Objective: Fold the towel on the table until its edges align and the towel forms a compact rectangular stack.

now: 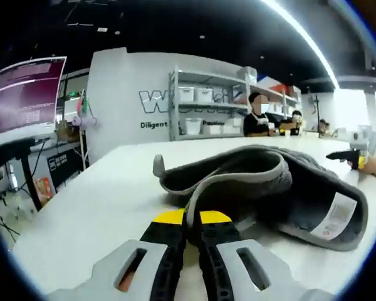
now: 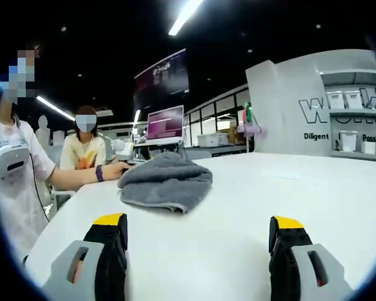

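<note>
Currently | left hand-held gripper (image 1: pixel 191 221) closed empty, just short of rumpled grey towel (image 1: pixel 263 188) on table (image 1: pixel 113 200) | right hand-held gripper (image 2: pixel 197 233) open wide, towel well ahead, likely approaching to grasp

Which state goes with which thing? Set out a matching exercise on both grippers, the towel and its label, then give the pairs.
Things:
1. left gripper
2. right gripper
3. towel
4. label

States:
a. white, at the towel's edge
b. jaws wide apart
c. grey, bunched on the table
d. jaws together

Pairs: 1-d, 2-b, 3-c, 4-a
</note>
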Demonstrator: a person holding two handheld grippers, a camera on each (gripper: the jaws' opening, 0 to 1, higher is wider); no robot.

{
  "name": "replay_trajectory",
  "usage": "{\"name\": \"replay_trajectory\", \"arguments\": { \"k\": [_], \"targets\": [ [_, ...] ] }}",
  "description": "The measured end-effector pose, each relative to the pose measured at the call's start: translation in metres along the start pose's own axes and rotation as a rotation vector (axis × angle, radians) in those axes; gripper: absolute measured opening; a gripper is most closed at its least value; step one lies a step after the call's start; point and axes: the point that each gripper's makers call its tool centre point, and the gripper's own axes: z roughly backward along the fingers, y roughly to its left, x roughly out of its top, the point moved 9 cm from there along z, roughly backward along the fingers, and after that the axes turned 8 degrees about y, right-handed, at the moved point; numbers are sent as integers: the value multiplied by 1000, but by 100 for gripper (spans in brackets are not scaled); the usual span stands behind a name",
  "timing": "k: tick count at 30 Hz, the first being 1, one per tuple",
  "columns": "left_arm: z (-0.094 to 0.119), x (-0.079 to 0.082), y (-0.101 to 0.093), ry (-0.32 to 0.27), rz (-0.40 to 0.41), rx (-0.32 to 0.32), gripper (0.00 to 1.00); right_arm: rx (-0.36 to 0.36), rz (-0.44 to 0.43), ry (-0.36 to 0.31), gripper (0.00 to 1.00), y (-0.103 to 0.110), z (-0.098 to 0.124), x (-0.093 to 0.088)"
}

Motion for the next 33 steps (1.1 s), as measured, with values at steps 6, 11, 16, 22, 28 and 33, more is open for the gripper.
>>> {"name": "replay_trajectory", "arguments": {
  "k": [6,11,16,22,28,33],
  "targets": [
    [1,-2,0,20,-27,-11,5,0,1,2,96,2,0,1],
    [1,-3,0,26,-30,-9,9,1,1,3,96,3,-1,1],
    [4,-2,2,19,-26,-22,15,0,1,2,96,3,0,1],
    [9,4,5,-56,71,-59,23,0,0,2,96,3,-1,2],
    [14,10,8,-142,137,-108,31,0,0,1,96,3,-1,2],
    [14,16,-1,-184,107,-159,40,0,1,2,96,4,-1,2]
  ]
}}
